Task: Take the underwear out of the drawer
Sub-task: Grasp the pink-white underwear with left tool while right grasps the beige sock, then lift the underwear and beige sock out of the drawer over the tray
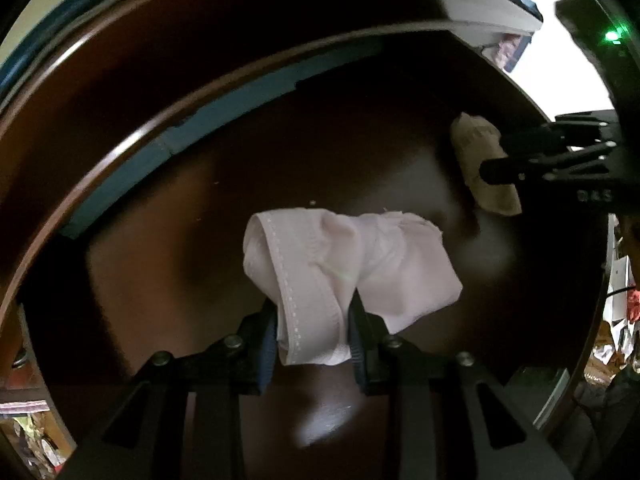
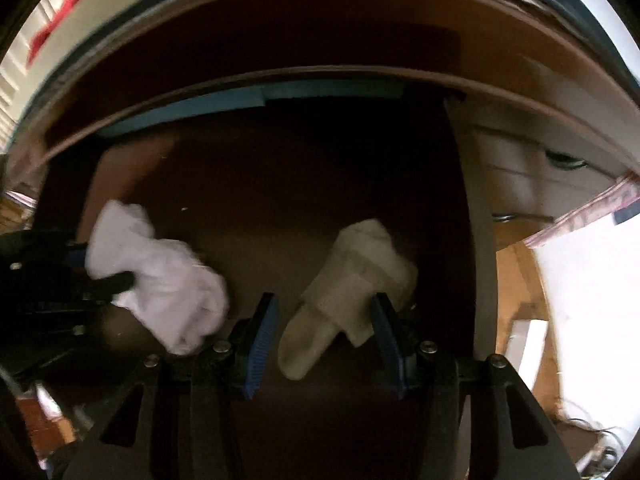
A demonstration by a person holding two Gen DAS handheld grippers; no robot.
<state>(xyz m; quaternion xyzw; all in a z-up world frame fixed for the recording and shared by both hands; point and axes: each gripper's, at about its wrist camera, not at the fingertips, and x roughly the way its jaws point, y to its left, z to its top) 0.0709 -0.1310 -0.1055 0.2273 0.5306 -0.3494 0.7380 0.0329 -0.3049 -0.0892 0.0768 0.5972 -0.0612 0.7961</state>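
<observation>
Gripping pale pink underwear (image 1: 344, 268), the left gripper (image 1: 314, 344) is showing at the bottom centre of the left wrist view, jaws clamped on the stitched waistband, blue pads pressing both sides. The rest of the cloth is bunching up and spilling toward the right of the frame, above the dark brown drawer floor (image 1: 168, 264).

Right wrist view: the right gripper (image 2: 324, 332) is sitting at the bottom centre with jaws standing apart. A folded beige pair (image 2: 352, 288) is lying between them; its right edge is touching the right pad, the left pad is standing clear of the cloth. Can't tell if it is being lifted or resting on the floor.

Further out, the same beige pair is showing at the right edge of the left wrist view, with the black fingers of the right gripper across it. In the right wrist view, the pink underwear is sitting at the left, held by the left gripper coming in from the frame's left edge.

Farthest back, the drawer's blue strip (image 2: 248, 104) is running along the top, under the brown cabinet front (image 2: 280, 40). Both views are blurring slightly.
</observation>
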